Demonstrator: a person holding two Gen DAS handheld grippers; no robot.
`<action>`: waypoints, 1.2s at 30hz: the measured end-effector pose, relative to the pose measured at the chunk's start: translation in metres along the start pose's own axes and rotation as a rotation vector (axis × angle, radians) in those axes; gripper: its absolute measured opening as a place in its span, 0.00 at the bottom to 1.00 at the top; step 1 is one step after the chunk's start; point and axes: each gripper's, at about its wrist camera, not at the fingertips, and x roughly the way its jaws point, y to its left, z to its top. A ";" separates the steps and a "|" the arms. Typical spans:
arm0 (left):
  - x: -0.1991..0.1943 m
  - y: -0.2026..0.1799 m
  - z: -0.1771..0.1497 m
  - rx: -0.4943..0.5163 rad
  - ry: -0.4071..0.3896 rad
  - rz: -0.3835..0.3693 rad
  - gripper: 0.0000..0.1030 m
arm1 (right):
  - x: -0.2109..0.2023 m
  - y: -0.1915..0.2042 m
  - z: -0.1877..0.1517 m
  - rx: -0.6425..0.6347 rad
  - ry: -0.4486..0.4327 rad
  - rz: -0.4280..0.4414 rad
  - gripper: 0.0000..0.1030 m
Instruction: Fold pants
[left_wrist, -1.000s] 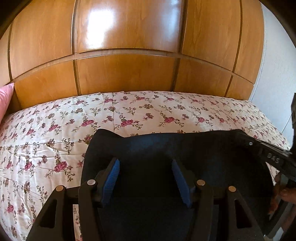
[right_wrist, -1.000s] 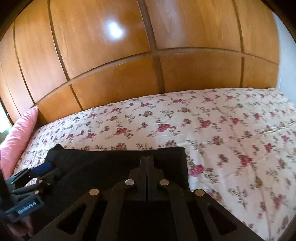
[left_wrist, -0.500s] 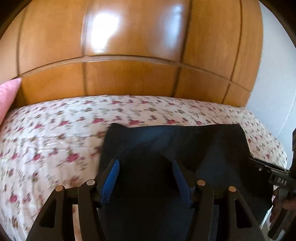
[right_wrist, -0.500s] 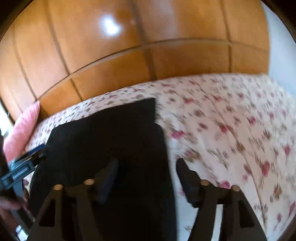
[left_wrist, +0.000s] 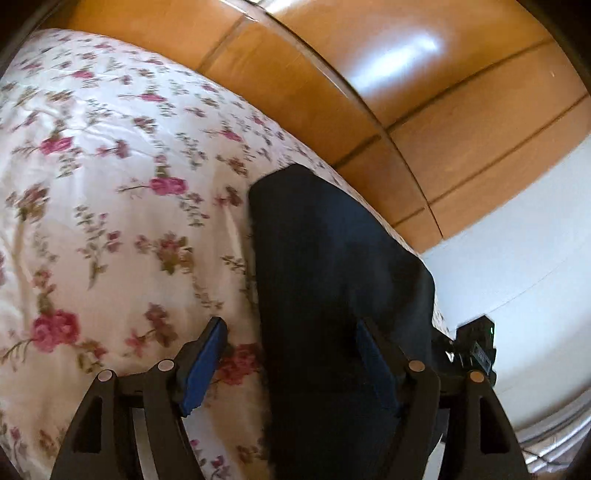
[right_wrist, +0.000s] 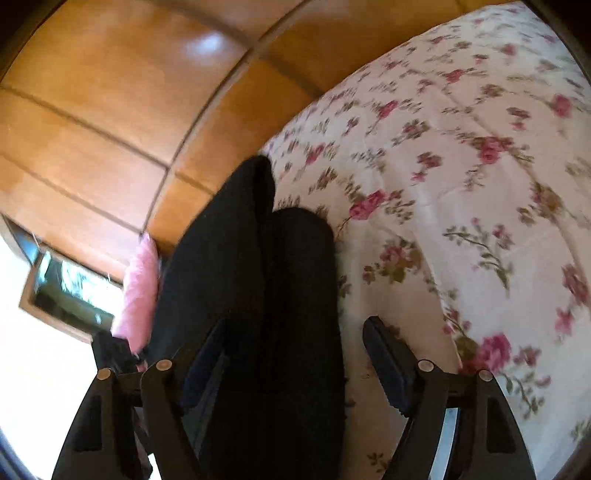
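Your left tool (left_wrist: 291, 365) has just been opening, jaws spread w/ the pants' (left_wrist: 332, 258) edge lying loose between them on the bed (left_wrist: 110, 184). Right tool (right_wrist: 295, 365) likewise just opened, nothing gripped. Risk: dragging either pad thru the cloth rumples the fold; layers look uneven, could slump apart.

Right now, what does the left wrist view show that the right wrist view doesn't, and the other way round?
Only the left wrist view: a white wall. Only the right wrist view: a pink pillow and a window. Both share the dark pants on the flowered bedspread, and the wooden panels behind.
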 end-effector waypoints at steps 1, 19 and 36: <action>0.004 -0.007 0.000 0.040 0.015 -0.012 0.71 | 0.003 0.004 0.002 -0.020 0.012 -0.001 0.72; 0.016 -0.076 0.089 0.320 -0.187 0.067 0.34 | 0.018 0.061 0.081 -0.162 -0.211 0.089 0.44; 0.114 0.031 0.184 0.182 -0.206 0.293 0.87 | 0.147 0.045 0.177 -0.248 -0.282 -0.235 0.66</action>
